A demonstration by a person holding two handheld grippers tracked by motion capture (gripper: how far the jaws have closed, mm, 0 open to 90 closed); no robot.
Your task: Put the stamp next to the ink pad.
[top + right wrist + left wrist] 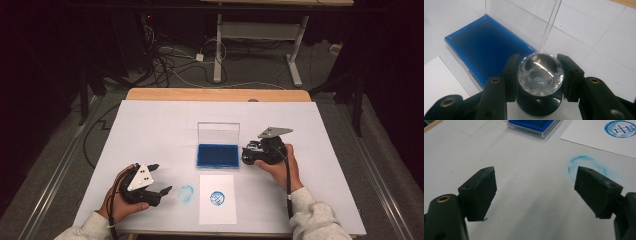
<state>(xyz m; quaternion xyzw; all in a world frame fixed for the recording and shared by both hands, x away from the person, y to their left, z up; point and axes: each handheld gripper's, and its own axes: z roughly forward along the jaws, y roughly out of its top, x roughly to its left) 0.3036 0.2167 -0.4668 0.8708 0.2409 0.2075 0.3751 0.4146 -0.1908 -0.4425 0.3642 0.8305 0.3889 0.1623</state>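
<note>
Not much to read here tbh. The one legible mark is the round blue stamp print (pixel 620 128) on the white paper sheet (pixel 596 138): a ring with a character-like sign inside, crossed strokes a bit like 中 or 田, can't tell which. From the high view the same print (pixel 217 198) is just a blue blob. The smudged blue ring (pixel 584 165) on the desk (pixel 529 190) has nothing readable inside. No brands, labels or numbers anywhere.
</note>
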